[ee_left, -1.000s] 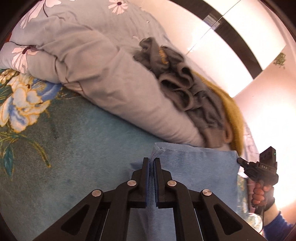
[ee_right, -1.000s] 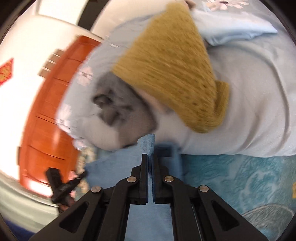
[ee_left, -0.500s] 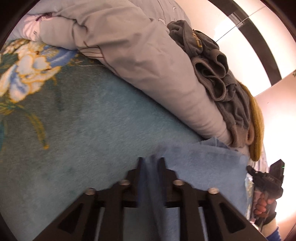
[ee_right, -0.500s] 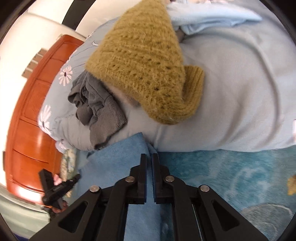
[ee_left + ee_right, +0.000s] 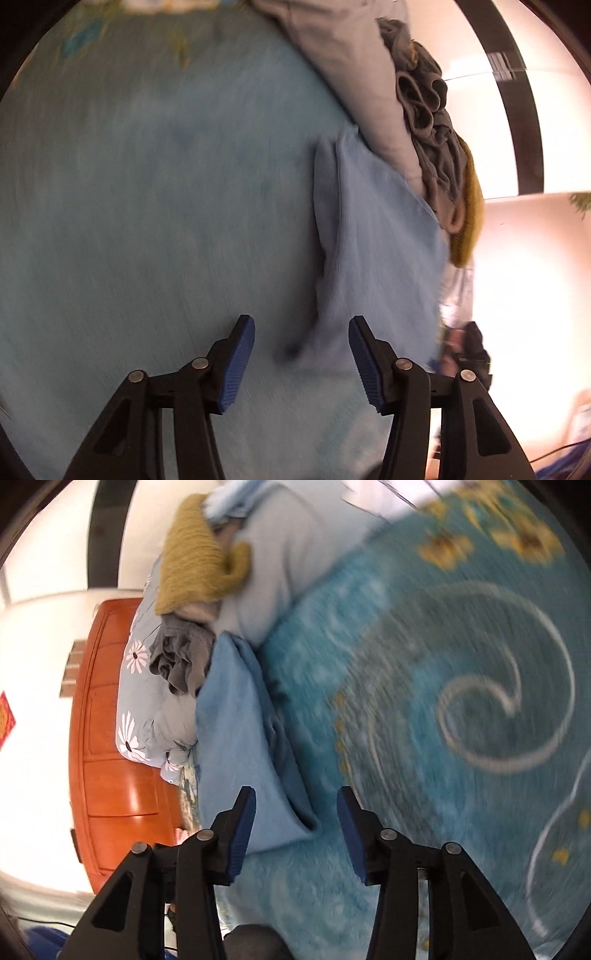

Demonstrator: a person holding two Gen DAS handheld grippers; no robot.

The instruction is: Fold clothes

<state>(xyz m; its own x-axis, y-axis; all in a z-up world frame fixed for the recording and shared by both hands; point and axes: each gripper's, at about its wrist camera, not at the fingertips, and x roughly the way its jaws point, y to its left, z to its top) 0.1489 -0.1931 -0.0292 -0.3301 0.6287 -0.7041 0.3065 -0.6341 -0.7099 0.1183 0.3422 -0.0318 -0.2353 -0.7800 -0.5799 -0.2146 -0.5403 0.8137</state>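
Left gripper (image 5: 301, 363): jaws spread wide, nothing between the pads. Right gripper (image 5: 295, 830): jaws likewise spread, nothing pinched; the near corner of the blue cloth (image 5: 240, 746) lies on the bed in the gap between its fingers.

Blue cloth (image 5: 373, 243) lies folded on the teal blanket (image 5: 147, 206), a long strip running near to far. Its far end touches the grey duvet (image 5: 373, 92). In the left view it sits right of centre; in the right view, left of centre.

On the duvet: crumpled grey garment (image 5: 181, 657), mustard knit (image 5: 199, 572) beside it. Orange wooden cabinet (image 5: 107, 738) at left in right view. Both views motion-blurred.
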